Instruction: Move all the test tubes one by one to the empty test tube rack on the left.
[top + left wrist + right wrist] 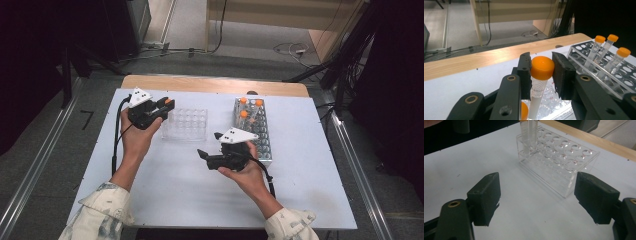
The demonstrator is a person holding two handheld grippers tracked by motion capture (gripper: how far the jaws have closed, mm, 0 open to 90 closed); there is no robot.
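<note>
In the left gripper view, the left gripper [541, 75] pinches a slim clear plastic tube [537, 96] just under its smooth orange screw cap [542, 67], at frame centre; the tube's long axis runs near vertical, cap up, over the clear acrylic rack [549, 106]. Upper right, a perforated metal rack [599, 63] holds three capped tubes, tilted. The right gripper [536, 197] is spread wide, empty, above the matte white tabletop [529, 215].

Soft, even light; dark surroundings
</note>
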